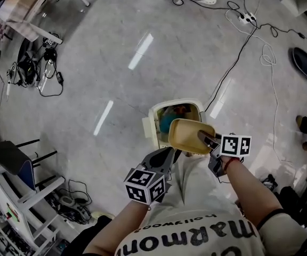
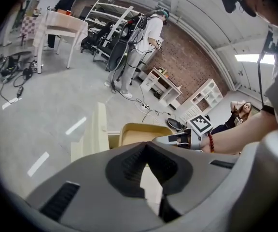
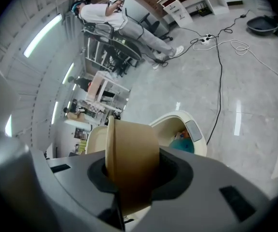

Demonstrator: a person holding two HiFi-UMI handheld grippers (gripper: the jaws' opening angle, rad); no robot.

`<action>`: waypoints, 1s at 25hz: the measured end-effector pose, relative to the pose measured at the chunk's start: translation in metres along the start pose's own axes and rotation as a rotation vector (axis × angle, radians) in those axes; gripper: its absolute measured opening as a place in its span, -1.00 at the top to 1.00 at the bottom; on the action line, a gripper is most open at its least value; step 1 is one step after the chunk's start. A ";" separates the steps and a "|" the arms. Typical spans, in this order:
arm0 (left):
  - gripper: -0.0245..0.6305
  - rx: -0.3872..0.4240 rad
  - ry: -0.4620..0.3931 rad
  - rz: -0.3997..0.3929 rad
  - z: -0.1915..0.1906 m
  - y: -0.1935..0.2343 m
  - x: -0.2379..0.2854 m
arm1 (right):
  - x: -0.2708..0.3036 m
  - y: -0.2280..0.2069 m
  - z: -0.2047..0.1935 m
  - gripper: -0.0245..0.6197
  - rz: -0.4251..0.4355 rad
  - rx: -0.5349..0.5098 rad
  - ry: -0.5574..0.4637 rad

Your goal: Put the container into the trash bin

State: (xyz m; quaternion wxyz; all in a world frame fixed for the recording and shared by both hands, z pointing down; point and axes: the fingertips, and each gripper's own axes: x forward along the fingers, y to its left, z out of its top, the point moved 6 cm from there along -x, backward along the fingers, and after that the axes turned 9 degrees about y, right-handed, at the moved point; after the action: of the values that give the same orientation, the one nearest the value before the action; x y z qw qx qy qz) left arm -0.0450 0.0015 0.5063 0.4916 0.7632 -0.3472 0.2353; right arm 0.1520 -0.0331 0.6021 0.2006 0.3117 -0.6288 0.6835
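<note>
Right gripper (image 1: 202, 137) clamping tan container (image 1: 185, 135), holding it tilted over open trash bin (image 1: 180, 102); left gripper (image 1: 171, 153) hovering alongside, jaws pressed together, empty.

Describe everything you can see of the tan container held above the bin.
The container is a tan, rounded-rectangular open tub with a flared lip, looking like moulded pulp or plastic. It appears empty. Tilted, it is clamped at its wall by the right gripper and hangs over the open cream trash bin.
</note>
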 end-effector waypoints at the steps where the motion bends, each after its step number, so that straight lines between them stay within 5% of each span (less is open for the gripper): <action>1: 0.96 0.000 0.005 0.000 -0.003 0.000 0.003 | 0.004 -0.004 0.001 0.59 -0.007 -0.003 0.005; 25: 0.96 -0.012 0.041 0.049 -0.086 -0.008 0.053 | 0.077 -0.093 0.019 0.59 -0.203 -0.101 0.113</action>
State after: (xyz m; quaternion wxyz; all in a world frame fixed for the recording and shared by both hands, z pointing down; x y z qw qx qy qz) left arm -0.0057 0.0662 0.5732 0.4972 0.7465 -0.3572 0.2607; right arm 0.1611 -0.0493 0.7231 0.3192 0.3245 -0.6153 0.6436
